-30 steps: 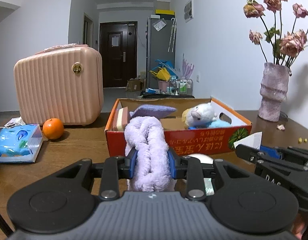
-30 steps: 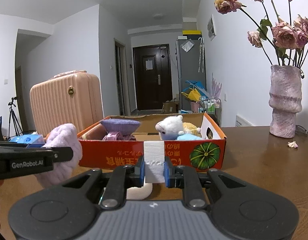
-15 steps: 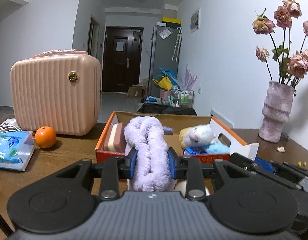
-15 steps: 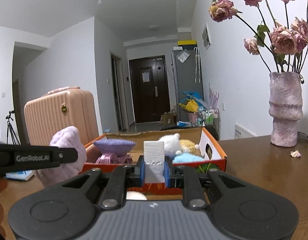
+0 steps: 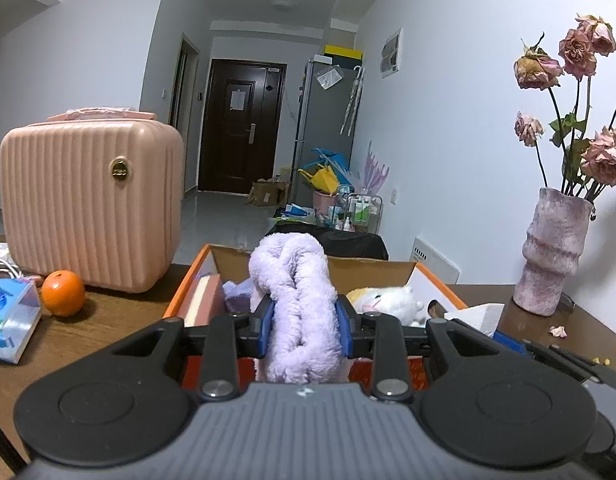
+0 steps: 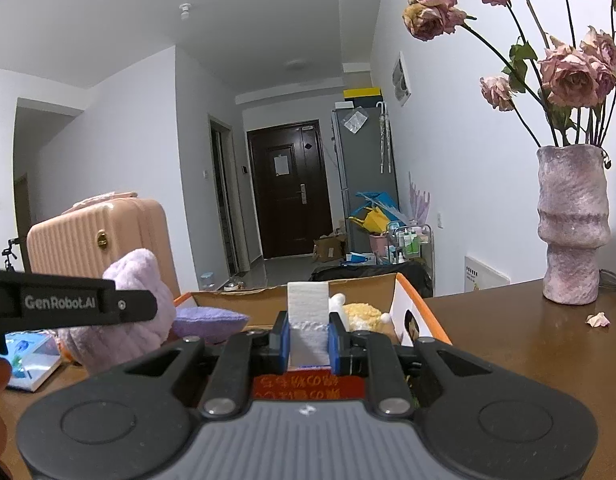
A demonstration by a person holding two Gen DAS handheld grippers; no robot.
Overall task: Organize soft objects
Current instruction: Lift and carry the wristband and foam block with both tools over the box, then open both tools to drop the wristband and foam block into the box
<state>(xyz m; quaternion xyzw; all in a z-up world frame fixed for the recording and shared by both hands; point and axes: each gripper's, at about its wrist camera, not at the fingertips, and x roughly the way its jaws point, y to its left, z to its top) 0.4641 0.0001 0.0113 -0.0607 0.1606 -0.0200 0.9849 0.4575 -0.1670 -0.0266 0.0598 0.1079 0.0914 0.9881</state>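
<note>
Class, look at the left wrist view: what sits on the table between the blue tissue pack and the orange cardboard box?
In the left wrist view, an orange sits on the table between the tissue pack and the cardboard box, just before the pink suitcase.

1. The left gripper (image 5: 304, 330) fills the lower centre of its own view, blue-padded fingers (image 5: 266, 328) pressed into both sides of a fluffy purple cloth (image 5: 298, 304) standing upright between them.
2. The right gripper (image 6: 308, 338) sits low and centred in its view, blue pads (image 6: 284, 340) clamped on a white foam block (image 6: 308, 320).
3. In the right view the left gripper's black finger crosses the left edge, level.
</note>
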